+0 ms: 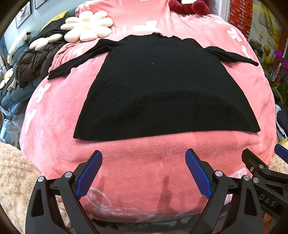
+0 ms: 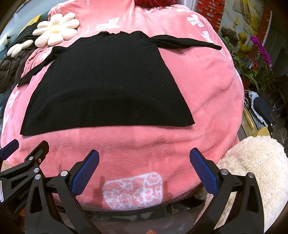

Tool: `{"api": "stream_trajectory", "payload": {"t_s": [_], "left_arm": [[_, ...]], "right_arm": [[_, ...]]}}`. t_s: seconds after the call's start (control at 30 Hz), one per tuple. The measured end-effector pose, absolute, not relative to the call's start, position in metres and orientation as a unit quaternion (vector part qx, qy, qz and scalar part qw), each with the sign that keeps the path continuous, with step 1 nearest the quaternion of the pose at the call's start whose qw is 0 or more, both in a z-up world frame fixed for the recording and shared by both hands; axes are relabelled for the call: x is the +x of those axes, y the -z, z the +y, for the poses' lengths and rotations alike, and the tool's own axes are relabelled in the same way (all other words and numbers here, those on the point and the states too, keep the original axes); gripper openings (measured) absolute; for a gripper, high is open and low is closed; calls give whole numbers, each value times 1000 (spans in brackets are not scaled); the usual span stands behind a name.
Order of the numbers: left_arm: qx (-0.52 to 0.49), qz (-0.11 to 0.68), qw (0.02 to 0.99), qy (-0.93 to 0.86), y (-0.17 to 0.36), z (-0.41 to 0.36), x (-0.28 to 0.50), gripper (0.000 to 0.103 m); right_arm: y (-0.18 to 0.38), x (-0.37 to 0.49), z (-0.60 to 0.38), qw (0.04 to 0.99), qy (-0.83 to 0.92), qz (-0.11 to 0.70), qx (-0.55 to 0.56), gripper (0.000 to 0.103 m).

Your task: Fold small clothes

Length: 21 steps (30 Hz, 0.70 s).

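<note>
A black long-sleeved sweater (image 1: 162, 86) lies flat on a pink fleece blanket (image 1: 144, 162), collar at the far end, hem toward me, both sleeves spread out sideways. It also shows in the right wrist view (image 2: 108, 86). My left gripper (image 1: 144, 158) is open and empty, hovering over bare blanket just short of the hem. My right gripper (image 2: 144, 156) is open and empty, also just short of the hem, beside the left one; its arm shows in the left wrist view (image 1: 259, 167).
A daisy-shaped cushion (image 1: 88, 26) and a dark puffer jacket (image 1: 34, 63) lie at the far left. A dark red plush (image 1: 189, 6) sits at the back. Cream fluffy fabric (image 2: 252, 162) lies at the near right, potted plants (image 2: 252, 59) beyond the right edge.
</note>
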<state>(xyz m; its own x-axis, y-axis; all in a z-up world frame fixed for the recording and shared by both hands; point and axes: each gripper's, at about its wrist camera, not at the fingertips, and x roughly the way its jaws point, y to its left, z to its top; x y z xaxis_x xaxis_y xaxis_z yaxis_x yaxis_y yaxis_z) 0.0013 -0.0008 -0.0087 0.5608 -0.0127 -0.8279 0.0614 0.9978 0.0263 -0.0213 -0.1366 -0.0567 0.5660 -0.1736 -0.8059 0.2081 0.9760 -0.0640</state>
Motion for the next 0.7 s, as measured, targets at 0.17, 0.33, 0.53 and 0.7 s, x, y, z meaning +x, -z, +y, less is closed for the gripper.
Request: {"api": "stream_trajectory", "payload": {"t_s": [0.17,0.33,0.53,0.7], "left_arm": [[26,468,883,21,9,-1,1,90],[26,469,883,21,10,-1,1,90],[26,469,882,21,10,-1,1,90],[26,470,882,21,12,-2,1,90]], "right_arm": [[57,-21,-137,884,108,454,19,98],[57,-21,-137,884,108,454,19,98],[57,-21,-136,884,108,455,19,98],[57,-21,-136,883,108,455,19,98]]}}
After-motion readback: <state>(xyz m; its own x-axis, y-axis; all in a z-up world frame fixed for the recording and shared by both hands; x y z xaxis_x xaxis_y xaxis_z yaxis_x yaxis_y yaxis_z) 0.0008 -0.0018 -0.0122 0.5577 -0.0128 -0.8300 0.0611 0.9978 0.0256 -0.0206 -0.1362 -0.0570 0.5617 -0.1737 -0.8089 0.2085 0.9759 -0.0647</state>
